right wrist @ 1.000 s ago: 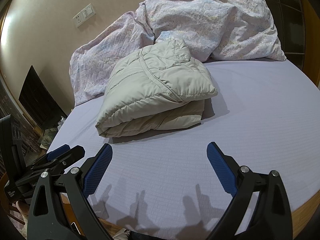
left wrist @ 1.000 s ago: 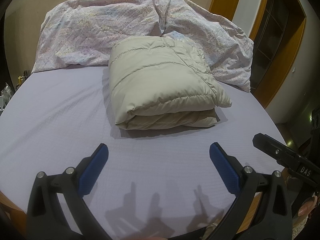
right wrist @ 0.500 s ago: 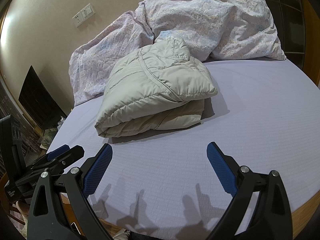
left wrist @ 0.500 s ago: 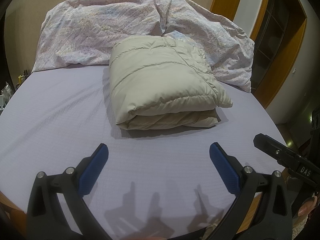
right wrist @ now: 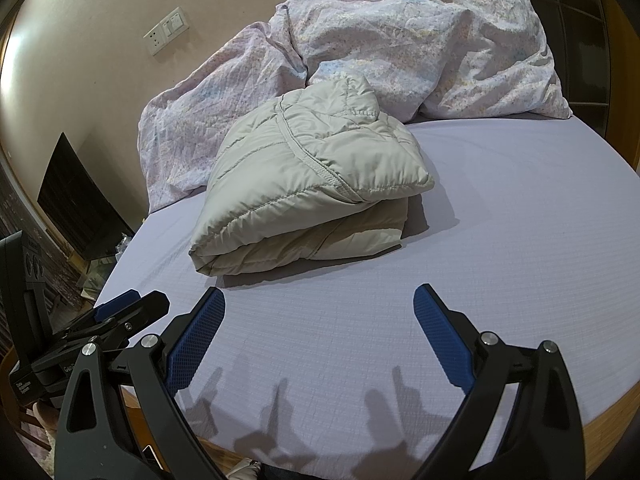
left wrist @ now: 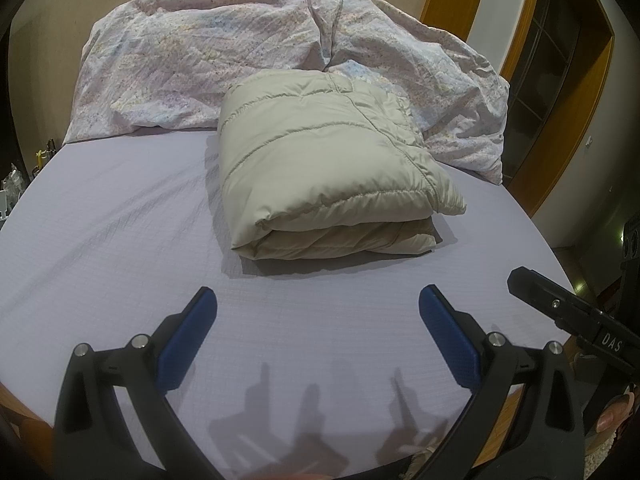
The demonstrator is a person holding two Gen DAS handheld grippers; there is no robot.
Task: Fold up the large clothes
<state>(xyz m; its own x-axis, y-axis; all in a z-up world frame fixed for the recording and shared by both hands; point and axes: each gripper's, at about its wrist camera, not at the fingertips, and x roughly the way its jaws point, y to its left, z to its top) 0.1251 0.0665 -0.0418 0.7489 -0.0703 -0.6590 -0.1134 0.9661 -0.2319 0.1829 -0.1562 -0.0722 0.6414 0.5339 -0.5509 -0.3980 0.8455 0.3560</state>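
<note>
A beige puffer jacket [left wrist: 320, 160] lies folded into a thick bundle on the lilac bed sheet [left wrist: 100, 240]; it also shows in the right wrist view [right wrist: 312, 176]. My left gripper [left wrist: 318, 312] is open and empty, held above the sheet near the bed's front edge, short of the jacket. My right gripper [right wrist: 318, 308] is open and empty too, likewise short of the jacket. The right gripper shows at the right edge of the left wrist view [left wrist: 568, 312], and the left gripper at the left edge of the right wrist view [right wrist: 120, 312].
A crumpled floral duvet [left wrist: 200, 52] is piled along the head of the bed behind the jacket, also in the right wrist view [right wrist: 420, 40]. A wooden door frame [left wrist: 560, 128] stands at the right. A dark bedside unit [right wrist: 76, 200] stands left of the bed.
</note>
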